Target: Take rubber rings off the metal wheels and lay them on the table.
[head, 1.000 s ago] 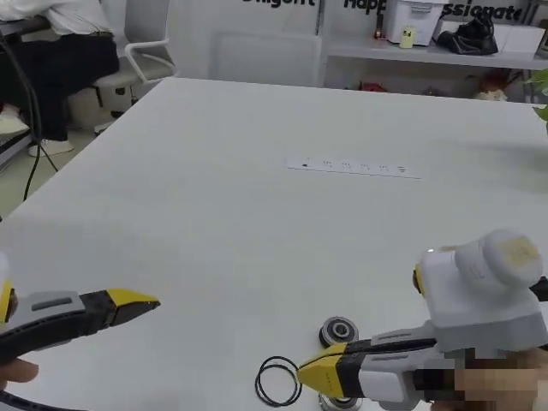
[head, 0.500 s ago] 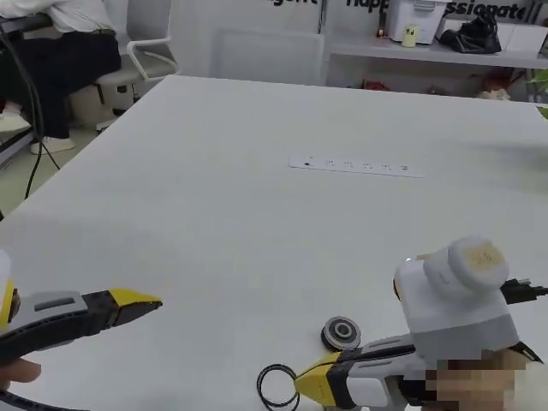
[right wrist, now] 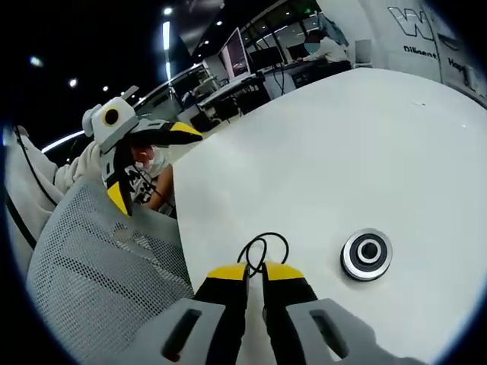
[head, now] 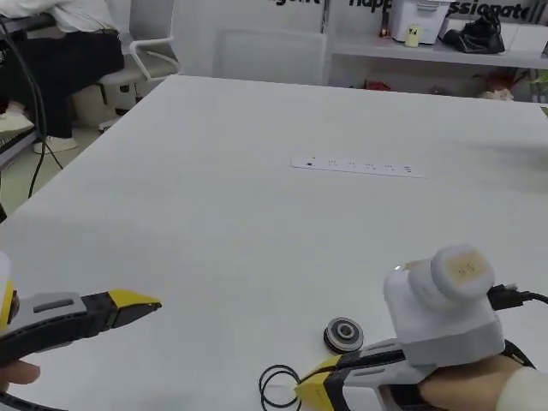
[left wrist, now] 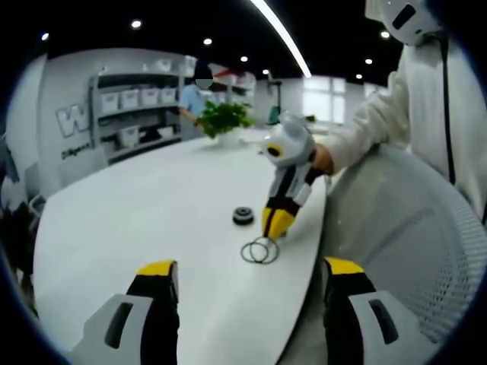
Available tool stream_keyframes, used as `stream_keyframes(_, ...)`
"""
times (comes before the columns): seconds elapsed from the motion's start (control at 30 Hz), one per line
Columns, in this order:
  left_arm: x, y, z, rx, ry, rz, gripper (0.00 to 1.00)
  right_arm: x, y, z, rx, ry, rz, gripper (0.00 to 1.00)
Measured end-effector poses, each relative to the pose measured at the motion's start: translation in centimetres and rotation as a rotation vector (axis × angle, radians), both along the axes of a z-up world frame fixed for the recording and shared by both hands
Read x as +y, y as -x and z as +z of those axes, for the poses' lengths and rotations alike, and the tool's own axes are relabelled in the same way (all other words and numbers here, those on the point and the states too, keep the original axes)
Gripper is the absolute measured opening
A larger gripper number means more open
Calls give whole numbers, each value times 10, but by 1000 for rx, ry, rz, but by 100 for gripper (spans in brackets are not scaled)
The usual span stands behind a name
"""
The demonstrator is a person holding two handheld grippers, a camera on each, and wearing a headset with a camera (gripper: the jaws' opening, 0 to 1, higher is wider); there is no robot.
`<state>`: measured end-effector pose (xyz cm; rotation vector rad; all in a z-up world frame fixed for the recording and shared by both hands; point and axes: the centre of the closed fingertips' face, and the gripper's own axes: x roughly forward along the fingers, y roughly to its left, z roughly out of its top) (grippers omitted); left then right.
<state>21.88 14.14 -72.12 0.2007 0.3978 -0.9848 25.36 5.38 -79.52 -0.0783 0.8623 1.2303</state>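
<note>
- Black rubber rings (head: 278,387), two thin loops that overlap, are seen lying flat on the white table (head: 257,188) close to its near edge, already off any wheel.
- Beside them, the right gripper (head: 312,390) is found lower and further left than a second ago, and its yellow tips are now brought to the rings' edge. In the right gripper view its jaws are drawn together. Whether a loop is nipped between them cannot be told.
- From that shift it is judged that the rings are being set down or let go, so this part of the task is taken as nearly done.
- The left gripper (left wrist: 249,270) is held off to the side, unmoved since a second ago and well apart from the rings. Its jaws are spread wide with nothing between them.
- Just beyond the rings, a metal wheel (head: 344,335) is left lying flat where it was. Whether a ring remains on it cannot be made out.
- Further across the table, a white power strip (head: 357,166) is seen.
- On the far shelf (head: 428,53) a white lidded storage box (head: 415,19) is kept, and its contents are hidden.
</note>
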Motion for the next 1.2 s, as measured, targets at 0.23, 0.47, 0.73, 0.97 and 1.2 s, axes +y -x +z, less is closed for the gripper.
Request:
stream_keyframes(0.23, 0, 1, 0, -1, -4, -1, 79, -1, -2, -1, -23, 14, 5, 10)
stream_keyframes(0.47, 0, 1, 2, -4, -6, 5, 79, -5, -5, 5, -43, 8, 1, 13)
stream_keyframes(0.73, -1, -1, 6, -15, -2, 2, 79, -16, -16, 26, -80, -21, -34, 17)
stream_keyframes(0.97, -2, -4, 13, -33, 10, -1, 79, -33, -24, 43, -121, -19, -72, 19)
stream_keyframes(1.2, -4, -8, 21, -47, 17, 13, 80, -53, -31, 62, -156, -19, -85, 20)
